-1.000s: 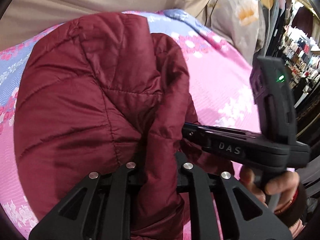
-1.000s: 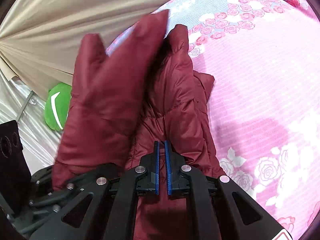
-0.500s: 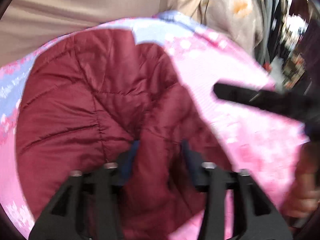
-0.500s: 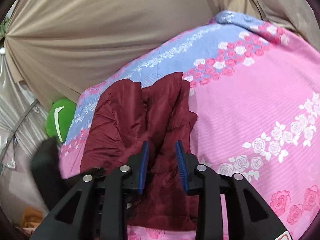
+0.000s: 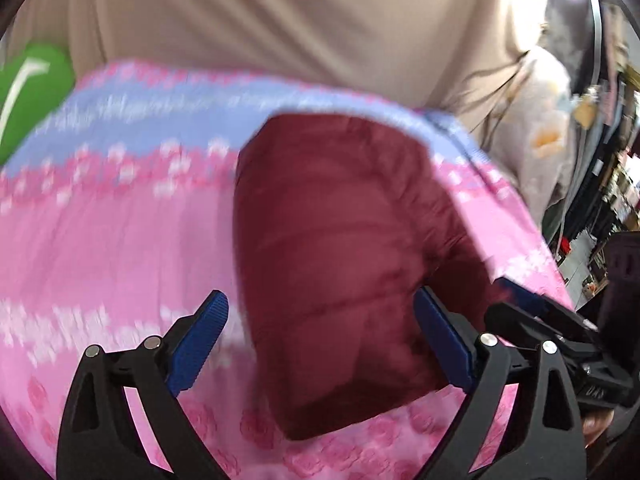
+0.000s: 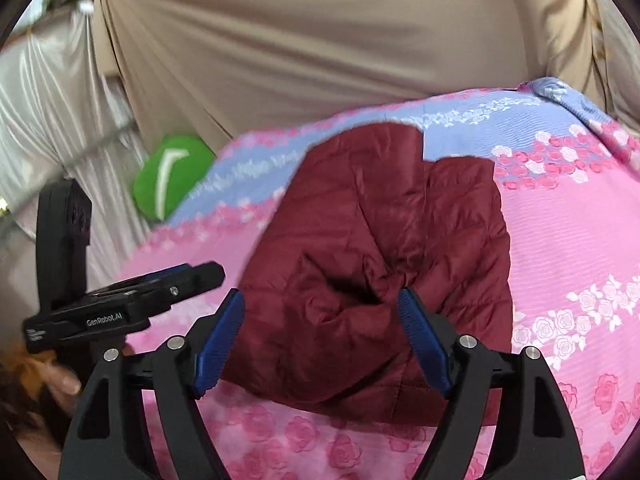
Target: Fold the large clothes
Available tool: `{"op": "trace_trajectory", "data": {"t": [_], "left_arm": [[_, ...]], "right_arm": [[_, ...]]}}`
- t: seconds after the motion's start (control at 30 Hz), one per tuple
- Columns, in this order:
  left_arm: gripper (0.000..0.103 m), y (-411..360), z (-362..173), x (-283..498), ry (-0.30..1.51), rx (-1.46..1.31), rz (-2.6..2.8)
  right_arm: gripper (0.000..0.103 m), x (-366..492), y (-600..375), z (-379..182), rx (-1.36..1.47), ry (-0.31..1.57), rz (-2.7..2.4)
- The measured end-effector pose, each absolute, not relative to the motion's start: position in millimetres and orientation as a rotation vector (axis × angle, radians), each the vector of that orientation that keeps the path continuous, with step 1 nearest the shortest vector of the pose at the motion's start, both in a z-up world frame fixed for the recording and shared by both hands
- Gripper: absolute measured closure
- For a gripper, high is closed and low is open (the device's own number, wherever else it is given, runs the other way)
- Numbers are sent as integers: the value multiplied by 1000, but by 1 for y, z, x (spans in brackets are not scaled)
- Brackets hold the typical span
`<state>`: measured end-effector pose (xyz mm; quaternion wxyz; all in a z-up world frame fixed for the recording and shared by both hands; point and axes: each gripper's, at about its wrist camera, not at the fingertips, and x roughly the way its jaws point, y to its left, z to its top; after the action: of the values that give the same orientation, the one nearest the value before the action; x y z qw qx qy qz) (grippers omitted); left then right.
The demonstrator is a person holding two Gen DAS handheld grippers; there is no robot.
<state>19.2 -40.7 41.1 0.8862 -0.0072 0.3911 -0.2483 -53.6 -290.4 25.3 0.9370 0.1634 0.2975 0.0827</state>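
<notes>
A dark red quilted jacket (image 5: 340, 248) lies folded in a compact bundle on the pink and blue flowered bedsheet (image 5: 112, 248). It also shows in the right wrist view (image 6: 384, 264). My left gripper (image 5: 324, 340) is open, its blue pads apart just above the jacket's near edge, holding nothing. My right gripper (image 6: 320, 336) is open too, above the jacket's near side, empty. The left gripper shows from the side in the right wrist view (image 6: 120, 304), left of the jacket. The right gripper shows at the right edge of the left wrist view (image 5: 560, 344).
A beige curtain (image 6: 320, 40) hangs behind the bed. A green cushion (image 6: 168, 176) sits at the bed's far left edge. Hanging clothes and shop racks (image 5: 592, 160) stand off to the right. The sheet (image 6: 568, 248) stretches to the jacket's right.
Both grippers have opened, let go of the jacket and pulled back from it. The jacket has dropped flat onto the sheet as a folded bundle.
</notes>
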Motion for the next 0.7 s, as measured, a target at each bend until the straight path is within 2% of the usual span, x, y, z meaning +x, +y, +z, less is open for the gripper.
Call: {"op": "trace_trajectory", "data": {"t": [0.07,0.17,0.27,0.4,0.53,0.6,0.67,0.7], "left_arm": [[18,-44,28,20,855,-6,-520],[20,-47,22,14,878,-5,-559],[20,-64,20,6,864,47,-598],[18,-90,-8,11,903,147,-575],[14,-101,-21,10,886,229,-542],[14,-103,-24,9,884,234,-535],[13,-103,-24,10,883,238,-534],[13,-103,-25,9,883,236,-535]], "right_arm": [[92,-50,-291,18,312,621,101],[98,-63,-321,8,458,591,76],[99,-86,-347,-4,542,570,19],[98,-87,-371,-60,701,708,-10],[99,-82,-374,-76,705,771,-7],[94,-85,-378,-64,691,772,-18],[82,-92,-382,-41,670,715,-53],[81,-93,-383,-29,650,682,-69]]}}
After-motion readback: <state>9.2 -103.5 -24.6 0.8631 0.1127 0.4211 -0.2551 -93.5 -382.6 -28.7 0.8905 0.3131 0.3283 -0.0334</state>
